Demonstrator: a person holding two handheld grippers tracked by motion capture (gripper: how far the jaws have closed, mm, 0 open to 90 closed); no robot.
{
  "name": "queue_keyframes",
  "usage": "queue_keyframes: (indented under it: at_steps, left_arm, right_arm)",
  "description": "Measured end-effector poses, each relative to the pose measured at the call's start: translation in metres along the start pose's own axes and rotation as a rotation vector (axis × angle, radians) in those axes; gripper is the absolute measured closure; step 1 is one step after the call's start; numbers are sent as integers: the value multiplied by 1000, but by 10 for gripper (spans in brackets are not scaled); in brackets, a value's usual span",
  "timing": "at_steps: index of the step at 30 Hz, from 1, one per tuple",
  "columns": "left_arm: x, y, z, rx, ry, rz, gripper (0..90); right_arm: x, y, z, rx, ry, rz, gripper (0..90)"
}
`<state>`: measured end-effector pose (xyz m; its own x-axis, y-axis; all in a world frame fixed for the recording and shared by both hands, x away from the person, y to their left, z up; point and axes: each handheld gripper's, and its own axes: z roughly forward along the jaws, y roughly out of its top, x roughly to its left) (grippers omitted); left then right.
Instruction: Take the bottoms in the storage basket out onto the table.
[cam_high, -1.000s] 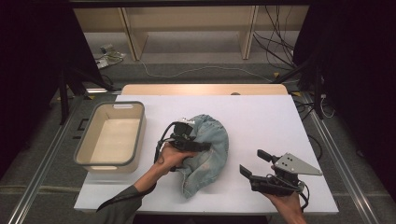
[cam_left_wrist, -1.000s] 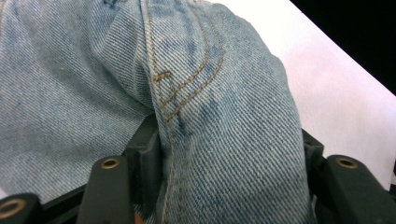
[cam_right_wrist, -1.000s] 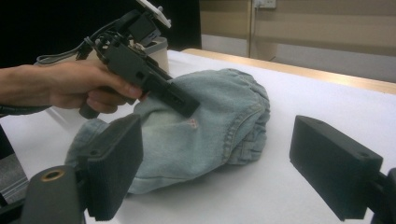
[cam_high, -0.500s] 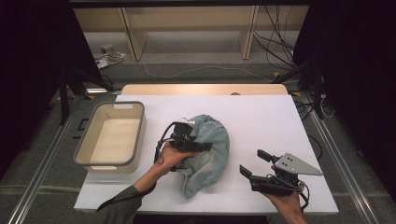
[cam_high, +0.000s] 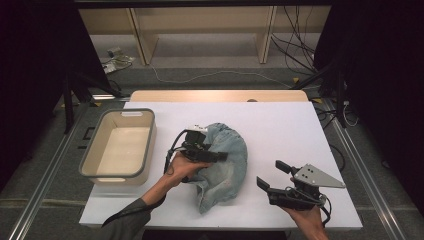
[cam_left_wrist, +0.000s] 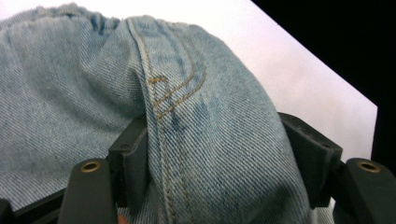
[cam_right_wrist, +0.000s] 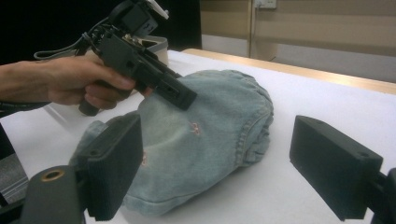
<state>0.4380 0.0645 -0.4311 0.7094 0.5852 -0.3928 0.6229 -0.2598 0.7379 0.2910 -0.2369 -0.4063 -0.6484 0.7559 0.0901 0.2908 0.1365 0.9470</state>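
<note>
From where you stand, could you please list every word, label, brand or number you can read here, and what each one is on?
None: no legible text anywhere.
Denim garment: tan stitching, no label.
Left gripper: the white patch on top is too small to read.
Right gripper: the grey plate bears holes, no print.
Beige bin: plain.

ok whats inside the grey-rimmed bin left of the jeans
Nothing that can be seen: the bin shows a bare pale floor and inner walls from the high view. Its near wall hides a thin strip of the floor just behind it. The denim lies on the table beside it.
</note>
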Motion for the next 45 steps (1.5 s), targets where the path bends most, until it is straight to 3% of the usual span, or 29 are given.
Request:
queue_keyframes:
  at_steps: [11,18,30,45]
  left_arm:
    - [-2,6,-9,-23,-26,11,284]
    - [-3,8,-10,-26,-41,-2,239]
    - [-5,9,-15,-28,-27,22,170]
    - [1,8,-35,-122,-66,69,167]
  right_arm:
    - [0,0,0,1,0,1,185]
    - [0,0,0,1,0,2,185]
    - [0,0,0,3,0,1,184]
    - [1,0,0,5,2,3,180]
